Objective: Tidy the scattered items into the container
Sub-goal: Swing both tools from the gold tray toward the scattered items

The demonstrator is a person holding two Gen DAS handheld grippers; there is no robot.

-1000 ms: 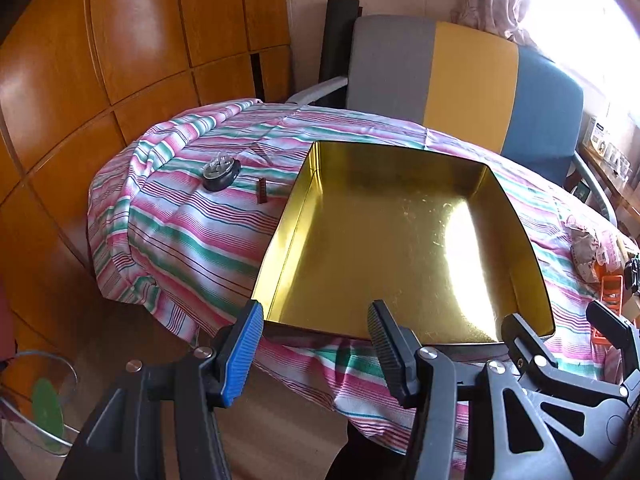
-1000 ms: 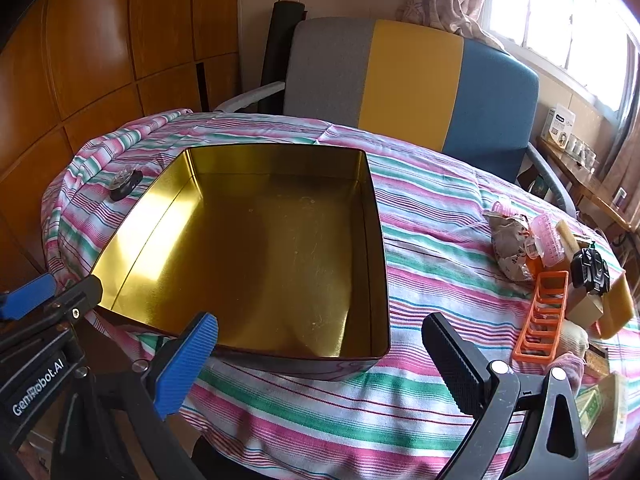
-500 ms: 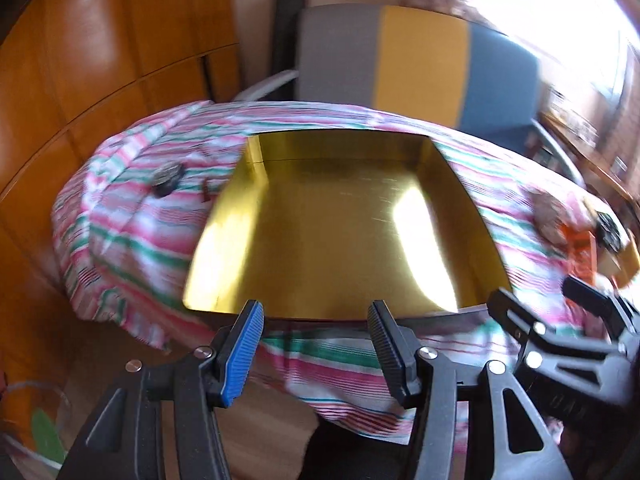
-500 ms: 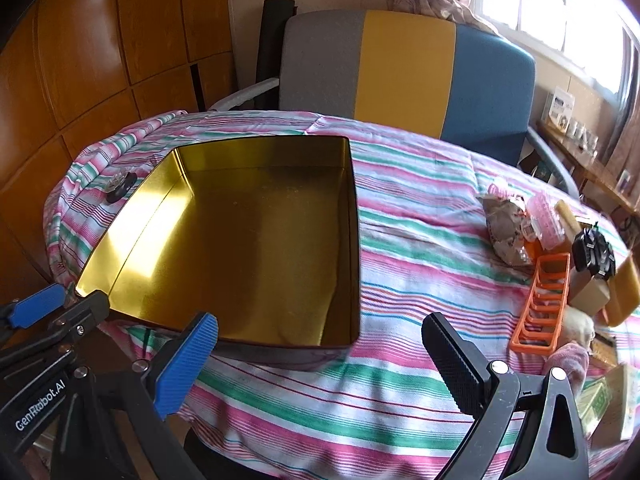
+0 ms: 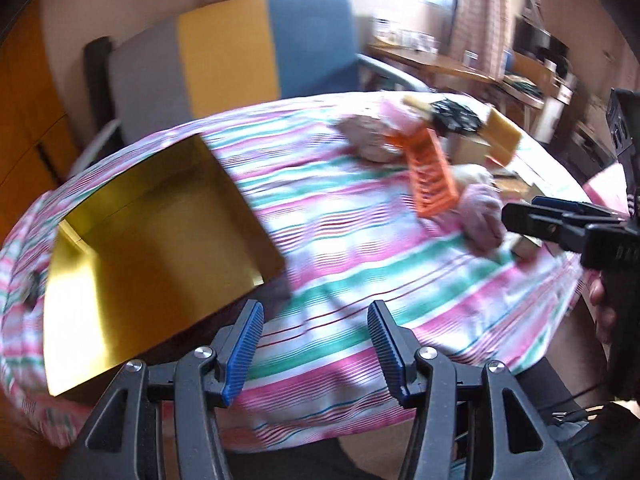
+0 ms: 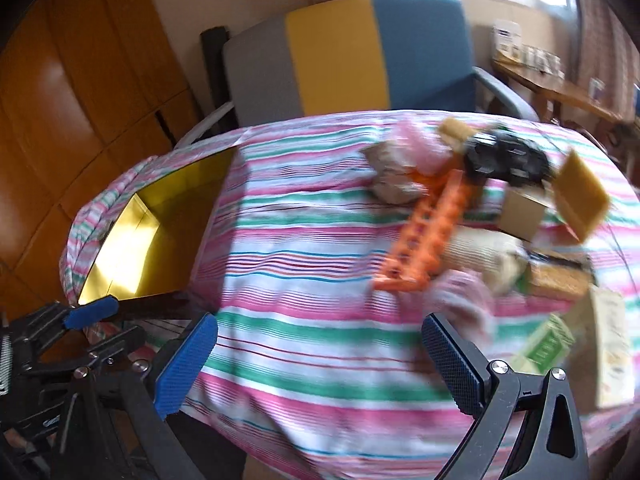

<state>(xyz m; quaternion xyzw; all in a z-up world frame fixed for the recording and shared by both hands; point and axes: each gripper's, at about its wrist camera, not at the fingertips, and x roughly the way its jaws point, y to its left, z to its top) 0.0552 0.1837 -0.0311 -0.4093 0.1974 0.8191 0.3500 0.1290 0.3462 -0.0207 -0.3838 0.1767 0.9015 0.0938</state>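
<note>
The bench cloth (image 6: 320, 280) under the jaws is striped pink, green and white with thin red and blue lines. Left of the jaws the tin (image 6: 132, 240) shines gold inside. Ahead to the right lie an orange rack (image 6: 424, 236), a black toy (image 6: 504, 158) and a yellow sponge (image 6: 580, 196). The chair back (image 6: 348, 56) beyond is grey, yellow and blue. Jaw pads (image 6: 186, 364) are blue.

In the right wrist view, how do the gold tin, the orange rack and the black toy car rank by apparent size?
1. Gold tin, though partly cut off by the gripper.
2. Orange rack.
3. Black toy car, farther from the camera, so its true size is unsure.
</note>
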